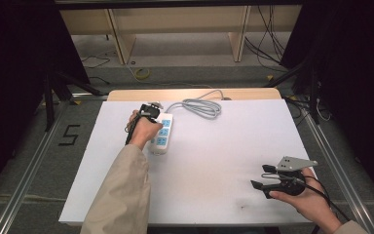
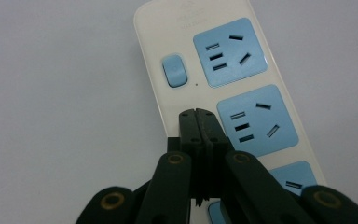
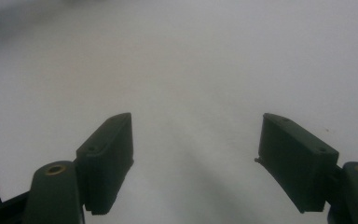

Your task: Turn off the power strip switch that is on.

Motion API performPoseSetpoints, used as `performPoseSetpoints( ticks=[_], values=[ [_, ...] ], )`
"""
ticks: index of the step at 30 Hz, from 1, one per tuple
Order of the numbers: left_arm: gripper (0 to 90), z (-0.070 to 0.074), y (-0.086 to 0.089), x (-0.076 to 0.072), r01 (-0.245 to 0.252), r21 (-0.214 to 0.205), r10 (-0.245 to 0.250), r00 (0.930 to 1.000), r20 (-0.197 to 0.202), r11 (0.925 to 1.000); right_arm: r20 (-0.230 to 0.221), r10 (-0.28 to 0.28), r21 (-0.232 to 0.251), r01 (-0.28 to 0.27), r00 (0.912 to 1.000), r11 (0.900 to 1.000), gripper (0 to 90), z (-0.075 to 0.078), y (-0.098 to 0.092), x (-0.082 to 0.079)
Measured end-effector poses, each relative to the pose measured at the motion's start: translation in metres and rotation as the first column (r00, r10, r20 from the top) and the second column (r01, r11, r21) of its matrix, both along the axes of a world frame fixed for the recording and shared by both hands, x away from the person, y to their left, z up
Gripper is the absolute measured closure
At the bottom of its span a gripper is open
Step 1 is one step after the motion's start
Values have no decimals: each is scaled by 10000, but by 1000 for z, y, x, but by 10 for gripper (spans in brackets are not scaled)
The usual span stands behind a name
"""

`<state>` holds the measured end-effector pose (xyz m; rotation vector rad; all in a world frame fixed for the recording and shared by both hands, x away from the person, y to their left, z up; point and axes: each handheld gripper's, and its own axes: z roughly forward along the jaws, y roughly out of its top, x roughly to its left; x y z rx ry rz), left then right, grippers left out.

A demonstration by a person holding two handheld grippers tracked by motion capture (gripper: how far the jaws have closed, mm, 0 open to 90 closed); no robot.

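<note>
Under the clenched left tool (image 2: 199, 114), power strip (image 1: 161, 133) lies lengthwise, cord end away.

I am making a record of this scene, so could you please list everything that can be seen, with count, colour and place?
power strip: one, white with blue sockets and a blue switch, left half of the table under the left gripper
cable: one, grey, coiled at the far edge of the table, leading to the power strip
table: one, white top, centre of the high view
shelf unit: one, pale wood, on the floor beyond the table
left gripper: one, black, jaws shut, tips over the power strip near its switch
right gripper: one, black with a grey plate, jaws open with nothing between them, near right corner of the table
</note>
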<state>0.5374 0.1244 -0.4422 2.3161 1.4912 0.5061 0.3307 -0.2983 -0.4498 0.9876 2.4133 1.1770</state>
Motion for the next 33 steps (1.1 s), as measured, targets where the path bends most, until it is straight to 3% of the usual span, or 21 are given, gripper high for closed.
performPoseSetpoints(
  ticks=[6, 18, 25, 33],
  values=[
    [900, 0, -3, -1, 88, 208, -90, 9999, 106, 9997, 1, -13, 13, 13, 10000, 10000, 268, 0, 0, 0],
    [900, 0, -1, 0, 53, 117, -54, 9999, 102, 9999, 10, 13, 4, -13, 10000, 10000, 268, 0, 0, 0],
    [900, -1, -1, -1, 104, 264, -113, 9993, 343, 9996, 18, -19, 34, 19, 10000, 10000, 268, 1, 0, -1],
    [900, 3, 6, -5, 37, -69, -32, 9968, 794, 10000, 33, -25, 37, 25, 10000, 10000, 267, 1, 0, -1]
  ],
)
